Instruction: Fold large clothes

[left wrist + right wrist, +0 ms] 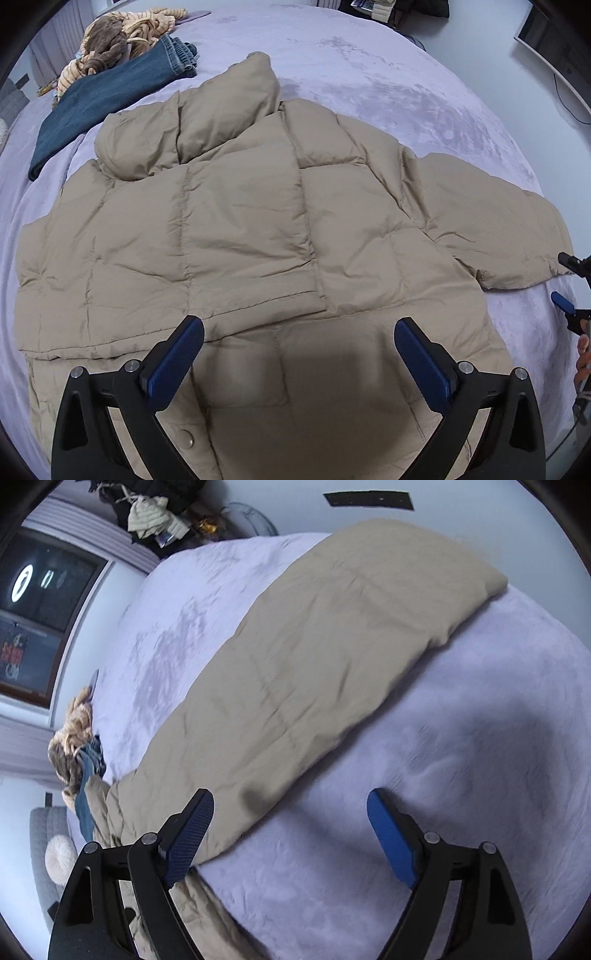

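At the bottom of the left wrist view my left gripper stands spread as wide as it goes, with nothing between the blue pads; it hovers over the near hem of the tan puffer jacket and I cannot see it touching the cloth. In the right wrist view my right gripper is likewise well apart and empty, above bare lilac bedspread, with the jacket's sleeve running from lower left to upper right just beside its left finger.

As I judge it, the fold is barely begun. In the left view one sleeve seems already laid across the body at centre, its edge forming a line above my fingers, while the other sleeve lies stretched out at right, flat on the bedspread. The collar sits bunched toward the upper left. So that outstretched sleeve remains to be brought in, then the body doubled over.

Farther off, upper left of the left view, jeans and a striped garment lie heaped, apparently not yet folded.
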Demonstrator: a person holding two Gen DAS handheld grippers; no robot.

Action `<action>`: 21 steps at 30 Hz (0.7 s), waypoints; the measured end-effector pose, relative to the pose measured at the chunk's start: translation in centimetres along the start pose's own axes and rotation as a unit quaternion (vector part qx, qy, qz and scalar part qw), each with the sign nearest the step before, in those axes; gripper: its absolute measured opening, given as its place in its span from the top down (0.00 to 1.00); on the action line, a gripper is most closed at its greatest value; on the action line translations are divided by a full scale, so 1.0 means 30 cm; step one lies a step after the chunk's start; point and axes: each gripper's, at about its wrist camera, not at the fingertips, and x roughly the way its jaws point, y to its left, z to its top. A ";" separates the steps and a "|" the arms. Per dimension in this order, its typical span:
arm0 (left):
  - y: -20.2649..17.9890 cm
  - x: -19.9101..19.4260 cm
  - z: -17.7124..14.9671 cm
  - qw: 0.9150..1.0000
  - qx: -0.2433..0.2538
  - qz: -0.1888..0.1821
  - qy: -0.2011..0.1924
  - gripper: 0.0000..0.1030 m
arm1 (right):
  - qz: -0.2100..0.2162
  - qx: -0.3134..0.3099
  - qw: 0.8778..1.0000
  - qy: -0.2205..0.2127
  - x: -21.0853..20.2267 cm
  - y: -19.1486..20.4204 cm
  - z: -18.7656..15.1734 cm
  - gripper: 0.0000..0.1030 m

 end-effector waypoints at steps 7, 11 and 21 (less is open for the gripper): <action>-0.065 0.010 0.011 1.000 0.005 -0.001 0.002 0.00 | 0.080 0.104 0.991 -0.027 0.035 -0.104 0.141 0.15; -0.079 0.007 0.013 1.000 0.008 0.001 0.000 0.00 | 0.137 0.154 0.978 -0.029 0.070 -0.127 0.191 0.15; -0.032 -0.020 0.017 1.000 0.000 0.005 -0.016 0.00 | 0.201 0.224 0.954 -0.011 0.134 -0.128 0.253 0.36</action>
